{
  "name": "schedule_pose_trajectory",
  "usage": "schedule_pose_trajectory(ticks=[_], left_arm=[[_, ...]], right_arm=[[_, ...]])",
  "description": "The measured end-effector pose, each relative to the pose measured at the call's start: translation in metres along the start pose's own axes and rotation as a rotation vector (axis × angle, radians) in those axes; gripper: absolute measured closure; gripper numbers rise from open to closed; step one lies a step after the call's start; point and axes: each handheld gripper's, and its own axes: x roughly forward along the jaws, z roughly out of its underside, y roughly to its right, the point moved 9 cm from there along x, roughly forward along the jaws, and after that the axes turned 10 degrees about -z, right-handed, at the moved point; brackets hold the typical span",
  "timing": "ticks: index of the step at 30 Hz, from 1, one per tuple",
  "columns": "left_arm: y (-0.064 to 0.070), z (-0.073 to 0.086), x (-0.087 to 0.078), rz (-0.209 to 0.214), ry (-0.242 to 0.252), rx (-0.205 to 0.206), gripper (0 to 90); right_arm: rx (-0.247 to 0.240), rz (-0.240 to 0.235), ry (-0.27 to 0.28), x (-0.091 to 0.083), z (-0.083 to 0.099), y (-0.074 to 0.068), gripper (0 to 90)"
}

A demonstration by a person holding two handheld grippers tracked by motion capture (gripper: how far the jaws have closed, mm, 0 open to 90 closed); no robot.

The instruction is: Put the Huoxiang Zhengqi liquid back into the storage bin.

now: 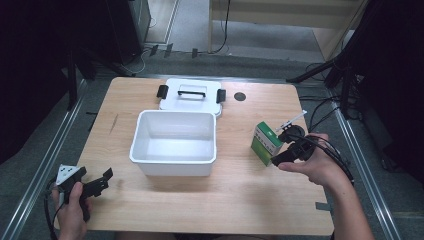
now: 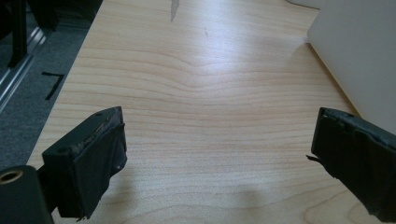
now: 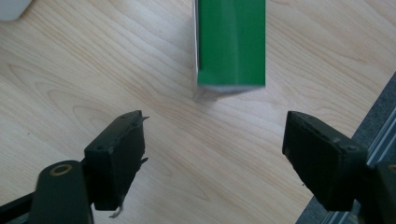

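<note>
A green and white box (image 1: 266, 142) stands on the wooden table right of centre. My right gripper (image 1: 283, 146) is just to its right, open, with its jaws pointing at the box. In the right gripper view the green box (image 3: 231, 42) is ahead of the open gripper (image 3: 215, 154), a short gap away and untouched. My left gripper (image 1: 104, 182) rests near the table's front left corner, open and holding nothing. In the left gripper view the gripper (image 2: 219, 154) has bare wood between its jaws.
An open white bin (image 1: 173, 142) sits mid-table, and its wall (image 2: 359, 56) is close on the right in the left gripper view. Its lid (image 1: 190, 95), with a black handle and latches, lies flat behind it. The table's right edge (image 3: 378, 121) is close to the right gripper.
</note>
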Motion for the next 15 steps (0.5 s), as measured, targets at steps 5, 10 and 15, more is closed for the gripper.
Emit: schedule_pose_trajectory(ticks=[5, 10, 15], left_arm=[[-0.001, 0.0, 0.0, 0.003, 0.001, -0.003, 4.0], [-0.001, 0.0, 0.001, 0.005, 0.0, -0.006, 3.9], [-0.001, 0.0, 0.001, 0.003, -0.001, -0.005, 4.0]], right_arm=[[-0.012, 0.0, -0.028, -0.003, -0.014, 0.0, 25.9], [-0.014, -0.017, -0.062, -0.002, -0.027, 0.0, 32.3], [-0.005, -0.003, -0.105, 0.005, -0.038, 0.003, 36.2]])
